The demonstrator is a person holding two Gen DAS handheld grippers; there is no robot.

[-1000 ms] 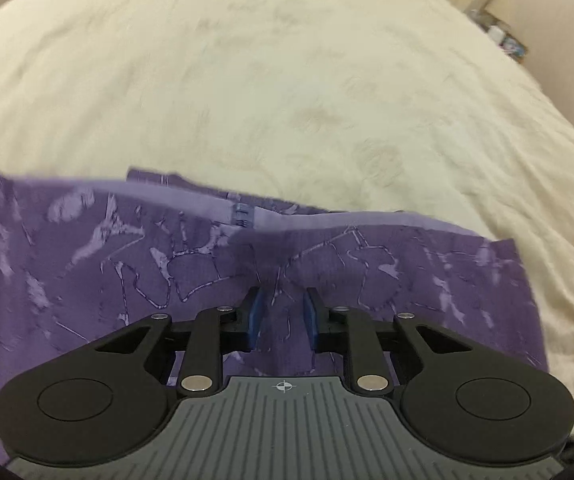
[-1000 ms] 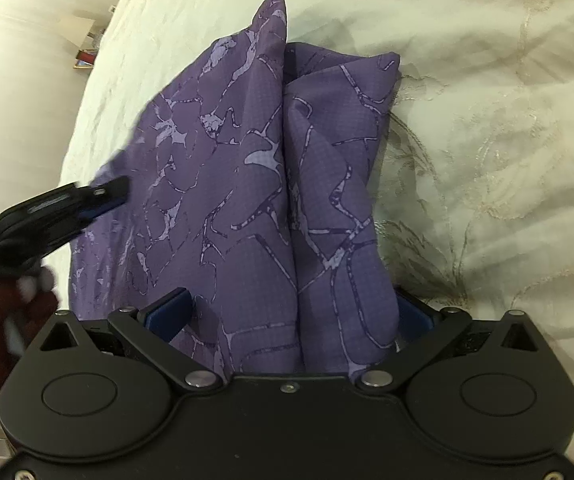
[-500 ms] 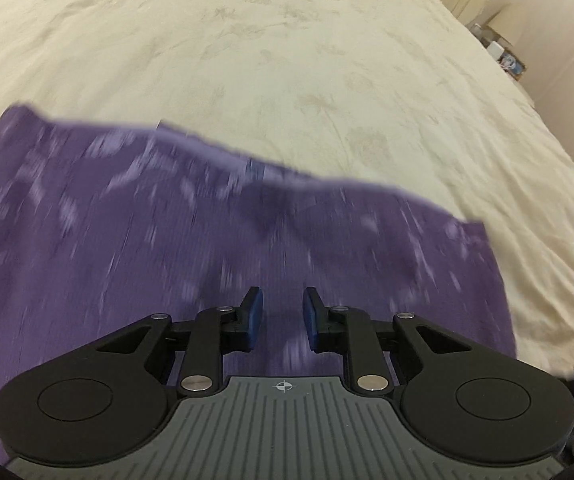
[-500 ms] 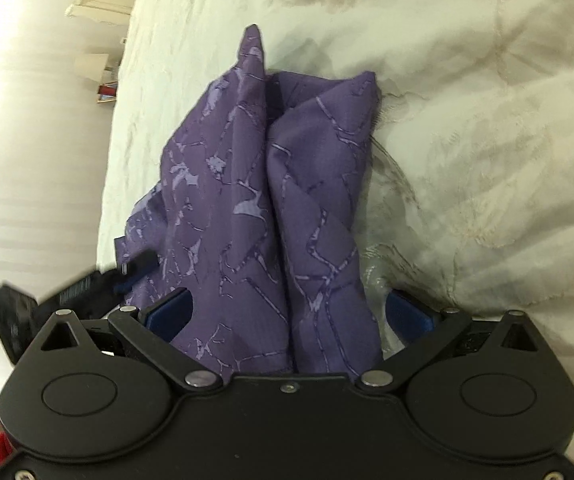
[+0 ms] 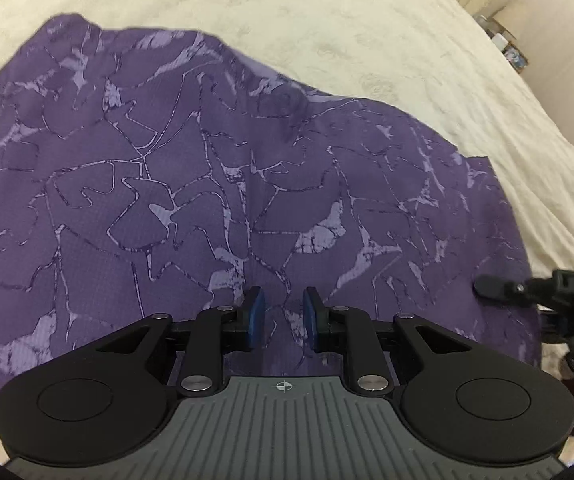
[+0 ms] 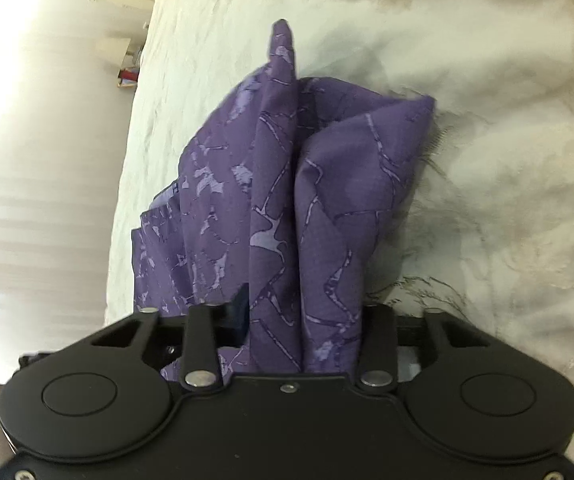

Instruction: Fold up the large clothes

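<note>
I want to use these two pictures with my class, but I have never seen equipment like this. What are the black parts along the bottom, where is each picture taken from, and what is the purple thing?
There is no robot here: a person holds a two-finger gripper in each hand, and a wide-angle camera on each one looks forward along its fingers. The black parts are the grippers' own bodies.

One picture comes from the left gripper, the other from the right gripper.

The purple garment, patterned with pale cracked lines, lies on a cream bedspread. It is being folded.

The left gripper's blue pads stand close together over the cloth; whether they pinch it is hard to tell. The right gripper's jaws have just been closing, with a bunched fold of the garment between them. Its tip also shows at the right edge of the left view.
</note>
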